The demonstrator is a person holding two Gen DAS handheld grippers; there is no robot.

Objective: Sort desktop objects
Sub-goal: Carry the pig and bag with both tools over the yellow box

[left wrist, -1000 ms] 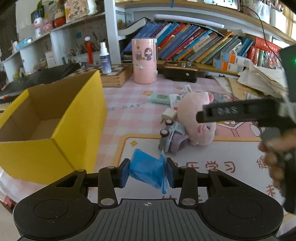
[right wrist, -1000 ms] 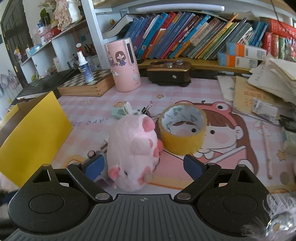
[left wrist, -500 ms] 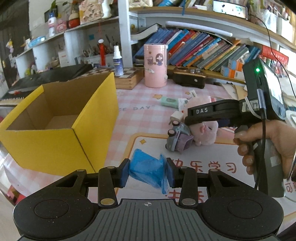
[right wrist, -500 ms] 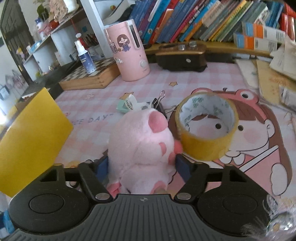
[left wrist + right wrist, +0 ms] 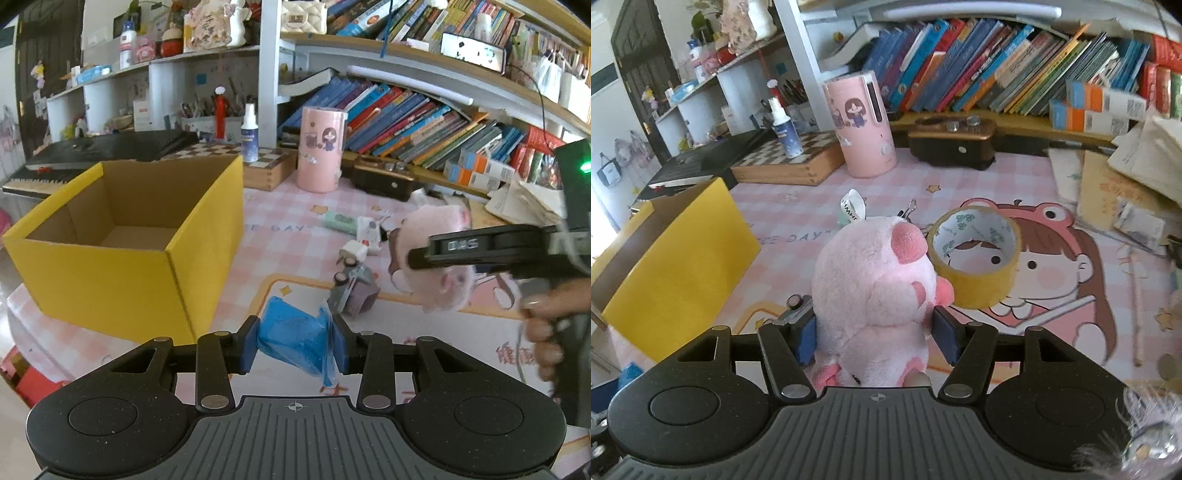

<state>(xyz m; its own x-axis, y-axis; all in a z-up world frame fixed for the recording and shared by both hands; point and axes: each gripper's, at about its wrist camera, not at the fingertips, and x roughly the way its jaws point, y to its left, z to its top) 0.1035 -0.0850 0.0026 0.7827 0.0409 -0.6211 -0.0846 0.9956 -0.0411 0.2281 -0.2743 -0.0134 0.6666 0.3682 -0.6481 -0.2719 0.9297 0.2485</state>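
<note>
My left gripper (image 5: 293,343) is shut on a crumpled blue plastic bag (image 5: 284,330), held above the pink mat just right of the open yellow cardboard box (image 5: 110,273). My right gripper (image 5: 873,338) has its jaws closing on a pink plush pig (image 5: 871,273), and both blue pads press into its sides. In the left wrist view the pig (image 5: 439,291) hangs clear of the table in the right gripper (image 5: 413,254), which a hand (image 5: 546,325) holds. A yellow tape roll (image 5: 975,254) lies just right of the pig.
A small grey toy car (image 5: 351,291) and small packets (image 5: 343,221) lie on the pink checked mat. A pink cylinder (image 5: 860,125), a chessboard box (image 5: 786,162), a brown box (image 5: 949,140) and rows of books stand behind. Papers (image 5: 1126,192) pile up at the right.
The right gripper's jaws have closed from wide open onto the plush pig and raised it off the table. The left gripper has kept its grip on the blue bag and drawn back a little.
</note>
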